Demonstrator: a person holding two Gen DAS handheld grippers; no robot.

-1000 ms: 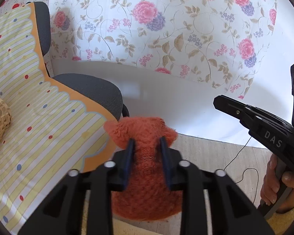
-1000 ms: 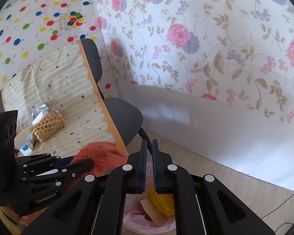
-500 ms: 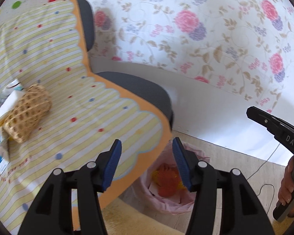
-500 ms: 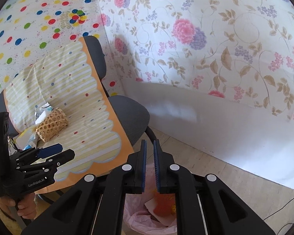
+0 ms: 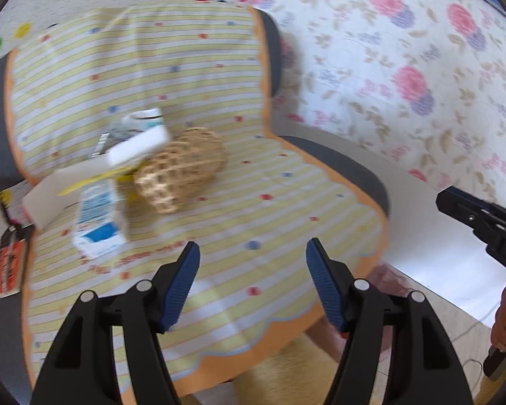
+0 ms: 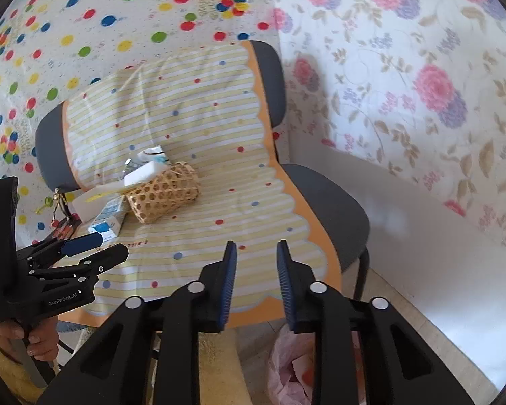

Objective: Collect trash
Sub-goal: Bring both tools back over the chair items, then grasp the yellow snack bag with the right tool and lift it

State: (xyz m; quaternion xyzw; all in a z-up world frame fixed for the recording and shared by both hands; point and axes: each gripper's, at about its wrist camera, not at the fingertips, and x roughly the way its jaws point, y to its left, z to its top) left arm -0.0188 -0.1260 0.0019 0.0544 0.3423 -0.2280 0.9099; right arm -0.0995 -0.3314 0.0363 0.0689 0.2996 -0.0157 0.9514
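A woven bamboo basket [image 5: 182, 168] [image 6: 163, 192] lies on its side on the striped yellow cloth [image 5: 236, 222] [image 6: 219, 175] over the chair. Beside it lie a white box [image 5: 138, 145] [image 6: 144, 170], a blue-and-white carton [image 5: 99, 222] [image 6: 108, 217] and a crumpled wrapper [image 6: 151, 155]. My left gripper [image 5: 253, 266] is open and empty above the cloth; it shows at the left in the right wrist view [image 6: 94, 249]. My right gripper [image 6: 253, 260] is open and empty, above the chair's front edge. The pink trash bag [image 6: 297, 371] sits on the floor below it.
The grey chair seat [image 6: 324, 199] stands against a floral wall covering [image 6: 404, 84]. A dotted cloth [image 6: 84, 27] hangs behind the chair. An orange-red item [image 5: 10, 266] and keys [image 6: 59, 202] lie at the chair's left edge. My right gripper body [image 5: 482, 222] shows at the right.
My left gripper let go of the orange knitted piece into the pink bag, opened, and swung left over the chair. My right gripper went from shut to open and rose.
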